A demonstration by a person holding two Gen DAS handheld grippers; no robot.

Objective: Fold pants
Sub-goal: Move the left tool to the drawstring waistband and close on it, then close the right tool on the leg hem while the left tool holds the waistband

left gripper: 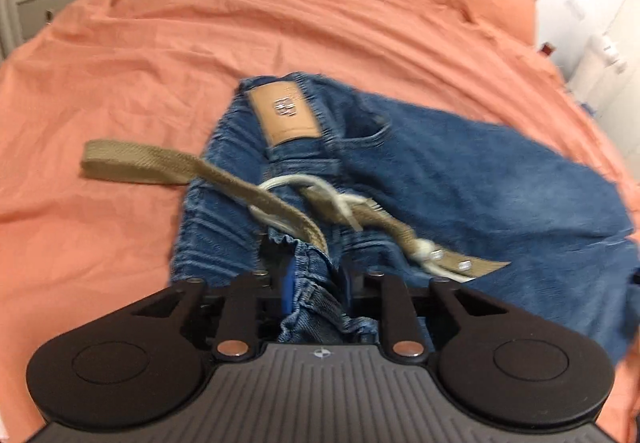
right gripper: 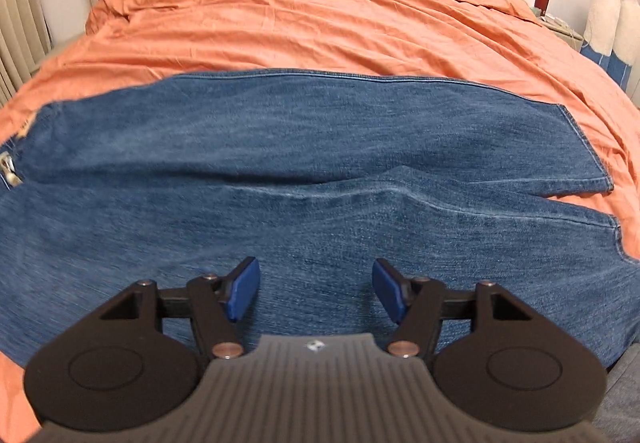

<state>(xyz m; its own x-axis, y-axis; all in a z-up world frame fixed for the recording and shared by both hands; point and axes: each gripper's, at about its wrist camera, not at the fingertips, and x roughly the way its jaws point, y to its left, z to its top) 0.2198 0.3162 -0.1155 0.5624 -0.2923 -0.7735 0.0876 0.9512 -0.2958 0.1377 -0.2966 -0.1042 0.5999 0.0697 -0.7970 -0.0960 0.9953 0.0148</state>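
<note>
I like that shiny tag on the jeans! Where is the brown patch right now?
In the left wrist view, the brown patch sits on the jeans' waistband near the middle, just above the tan belt and the white drawstring, on the orange bedspread.

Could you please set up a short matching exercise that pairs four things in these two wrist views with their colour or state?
Things:
1. left gripper
2. right gripper
3. belt
4. bed cover

States or colours:
A. orange and wrinkled
B. open above the flat denim of the jeans
C. tan webbing, trailing off the waistband
D. closed on bunched waistband denim

Pairs: 1-D, 2-B, 3-C, 4-A
</note>
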